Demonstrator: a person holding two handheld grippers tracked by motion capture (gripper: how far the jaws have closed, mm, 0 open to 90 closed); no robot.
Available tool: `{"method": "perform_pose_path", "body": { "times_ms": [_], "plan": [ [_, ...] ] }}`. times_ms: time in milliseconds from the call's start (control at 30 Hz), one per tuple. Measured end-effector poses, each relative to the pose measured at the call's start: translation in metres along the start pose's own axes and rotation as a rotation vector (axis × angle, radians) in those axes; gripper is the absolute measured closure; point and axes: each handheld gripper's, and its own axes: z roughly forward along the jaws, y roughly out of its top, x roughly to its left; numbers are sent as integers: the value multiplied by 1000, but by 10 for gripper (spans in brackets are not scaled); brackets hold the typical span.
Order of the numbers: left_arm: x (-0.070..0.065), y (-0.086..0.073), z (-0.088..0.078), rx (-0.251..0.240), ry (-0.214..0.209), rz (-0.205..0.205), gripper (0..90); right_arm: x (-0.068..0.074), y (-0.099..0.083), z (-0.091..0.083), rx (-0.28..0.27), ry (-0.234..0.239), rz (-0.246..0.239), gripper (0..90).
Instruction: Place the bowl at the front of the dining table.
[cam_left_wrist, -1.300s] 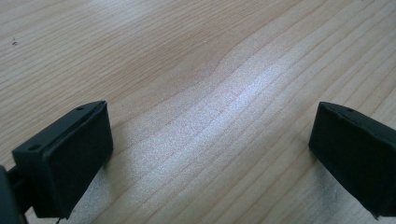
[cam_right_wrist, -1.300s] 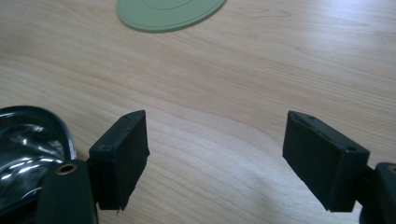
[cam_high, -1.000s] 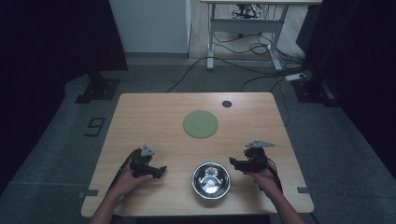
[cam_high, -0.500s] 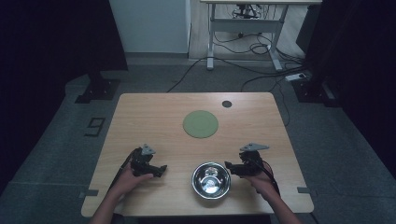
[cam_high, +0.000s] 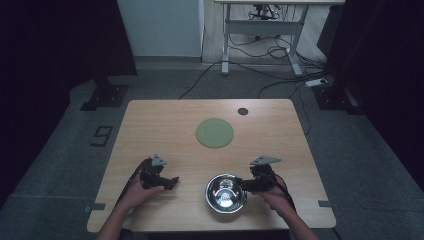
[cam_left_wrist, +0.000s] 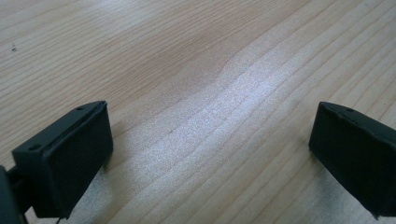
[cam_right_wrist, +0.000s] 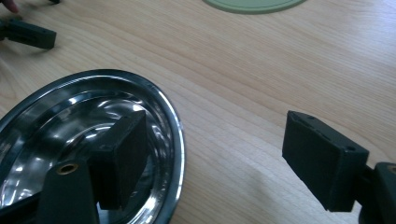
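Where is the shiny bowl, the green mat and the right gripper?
shiny bowl (cam_high: 226, 193), high view, inside bottom.
green mat (cam_high: 215, 132), high view, middle.
right gripper (cam_right_wrist: 212, 154), right gripper view, between its open jaws.

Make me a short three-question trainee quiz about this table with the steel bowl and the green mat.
1. True or false: the right tongs stand open, one jaw over the inside of the steel bowl, the other outside its rim.
2. Which lies farther from the person: the bowl or the green mat?
3. Multiple choice: between the jaws of the left tongs is A) bare wooden table, B) the bowl, C) the mat.

Key: 1 true; 2 the green mat; 3 A.
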Motion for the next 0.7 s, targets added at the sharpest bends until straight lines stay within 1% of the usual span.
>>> {"method": "perform_pose_path", "body": {
  "times_ms": [167,433,700],
  "plan": [
    [0,0,0,0,0,0,0,4,0,2,6,8,-12,227],
    [0,0,0,0,-1,-1,0,13,-1,6,21,31,-37,228],
    [0,1,1,1,-1,-1,0,19,-4,14,52,32,-59,230]
  ]
}}
